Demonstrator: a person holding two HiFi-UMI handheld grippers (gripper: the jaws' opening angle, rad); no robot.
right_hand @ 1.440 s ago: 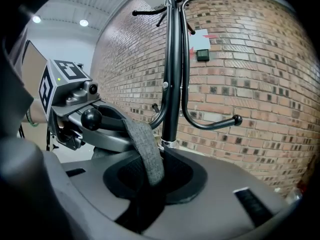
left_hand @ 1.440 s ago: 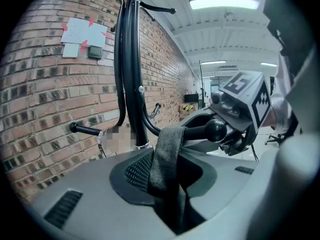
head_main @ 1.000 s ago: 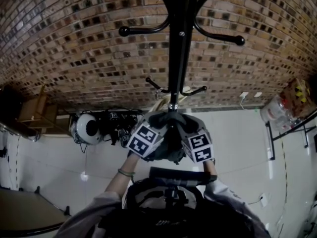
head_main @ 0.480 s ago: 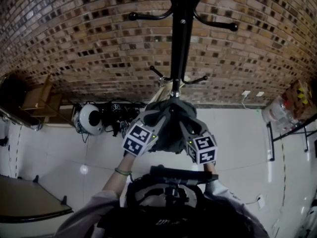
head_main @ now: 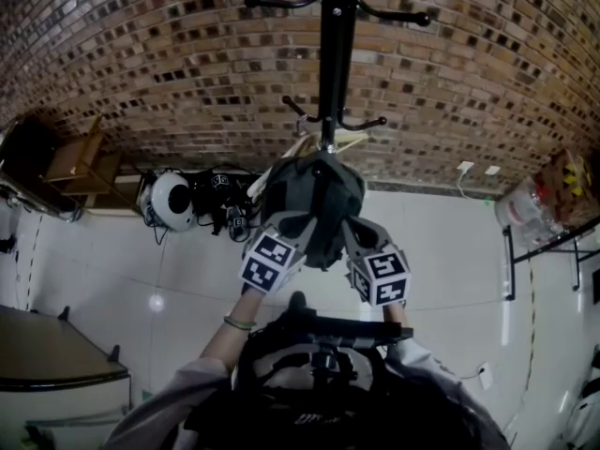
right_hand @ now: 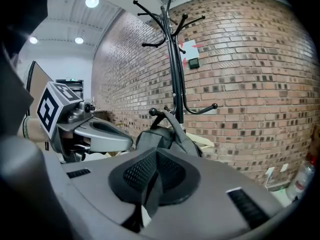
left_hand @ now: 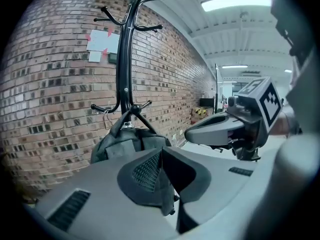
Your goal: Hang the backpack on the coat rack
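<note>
The dark grey backpack [head_main: 314, 200] hangs by its top loop from a low hook of the black coat rack [head_main: 335, 64] against the brick wall. My left gripper [head_main: 291, 225] and right gripper [head_main: 349, 228] sit side by side just in front of the bag, apart from it. Both are shut with nothing between the pads. In the left gripper view the backpack [left_hand: 125, 144] hangs beyond my closed left gripper [left_hand: 161, 156], under the rack [left_hand: 125, 59]. The right gripper view shows the backpack [right_hand: 160, 136] with its strap up over a hook, past my closed right gripper [right_hand: 155, 159].
A white round object [head_main: 171, 200] and dark gear lie on the floor left of the rack's foot. Wooden furniture [head_main: 70, 172] stands far left, a table corner [head_main: 47, 354] lower left. A metal frame [head_main: 544, 242] and a clear bag [head_main: 520, 209] are at the right.
Both grippers have let go of the backpack and drawn back toward me, and their jaws have closed. The backpack stays hanging on the rack.
</note>
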